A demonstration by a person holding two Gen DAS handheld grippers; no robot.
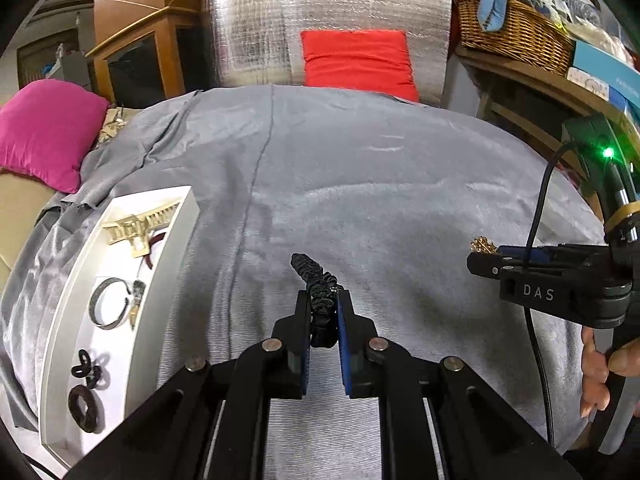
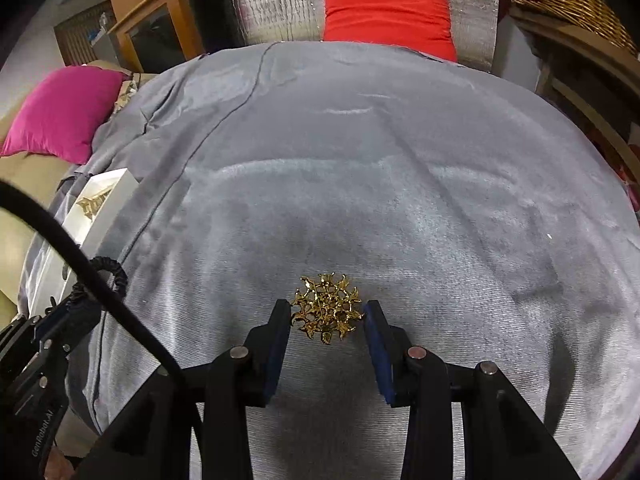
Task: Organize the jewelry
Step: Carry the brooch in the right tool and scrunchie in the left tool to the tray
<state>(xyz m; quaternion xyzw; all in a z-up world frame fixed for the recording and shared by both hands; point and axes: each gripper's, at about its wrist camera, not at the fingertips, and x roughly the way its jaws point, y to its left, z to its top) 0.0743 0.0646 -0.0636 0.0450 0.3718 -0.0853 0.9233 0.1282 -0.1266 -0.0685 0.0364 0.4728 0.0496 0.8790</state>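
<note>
- A cluttered room: a grey velvety cloth (image 1: 360, 184) covers the work surface, with a silver quilted panel (image 1: 320, 20) and a red cushion (image 1: 358, 62) standing behind it at 12 o'clock.
- A magenta cushion (image 1: 44, 132) lies off the cloth at 10 o'clock, and a wicker basket (image 1: 516, 32) sits on a wooden shelf at 2 o'clock.
- A white tray (image 1: 176, 248) rests on the cloth at 9 o'clock in the left wrist view.
- In the tray, from far end to near: a gold hair claw (image 1: 136, 228), a metal cuff bracelet (image 1: 108, 302), a small black twisted hair tie (image 1: 86, 368) and a dark round scrunchie (image 1: 84, 404).
- The left gripper (image 1: 324, 316) is pressed nearly together, its blue pads pinching a black ruffled scrunchie (image 1: 316, 280); the scrunchie juts out past the fingertips toward 12 o'clock, above the cloth.
- The same scrunchie shows in the right wrist view at 9 o'clock, curling from the left gripper's tips (image 2: 116, 276).
- The right gripper (image 2: 326, 316) stands partly spread around a gold filigree brooch (image 2: 326, 308).
- The brooch sits between the two blue pads; its right edge is at the right pad, and its left edge is just beside the left pad. Whether the pads actually press on it cannot be told.
- In the left wrist view that gripper enters from 3 o'clock, the brooch (image 1: 482, 245) peeking out at its tip, and a hand (image 1: 600, 372) shows below it at 4 o'clock.
</note>
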